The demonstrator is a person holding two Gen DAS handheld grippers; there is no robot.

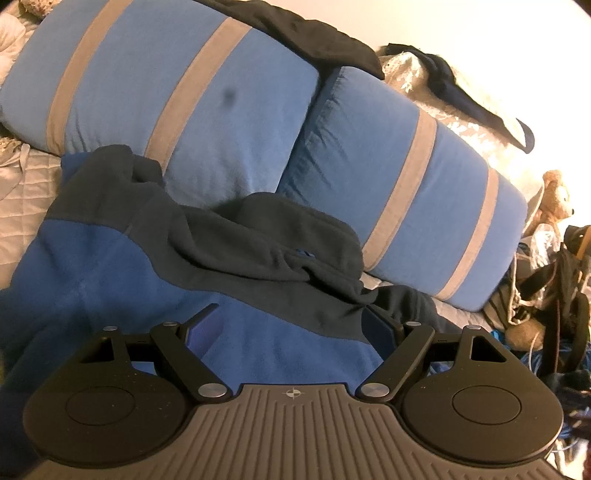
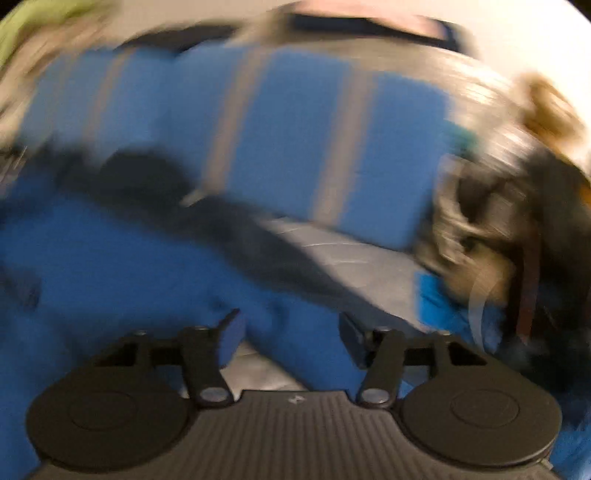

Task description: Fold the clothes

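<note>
A blue fleece top (image 1: 110, 266) with a dark grey collar and shoulder part (image 1: 258, 240) lies crumpled on the bed, against two pillows. My left gripper (image 1: 291, 326) hovers low over its blue body, jaws wide apart, nothing pinched between the fingers (image 1: 201, 325). The right wrist view is badly blurred. There the same fleece top (image 2: 110, 277) fills the left side, and a blue strip of it runs under and between the fingers of my right gripper (image 2: 291, 332). Those jaws stand apart and the pads do not press on the cloth.
Two blue pillows with grey stripes (image 1: 147, 81) (image 1: 406, 184) lie behind the top, a dark garment (image 1: 314, 33) draped over them. A quilted white bedcover (image 2: 351, 251) shows to the right. A teddy bear (image 1: 557, 199) and a heap of bags and cables (image 1: 546, 295) crowd the right edge.
</note>
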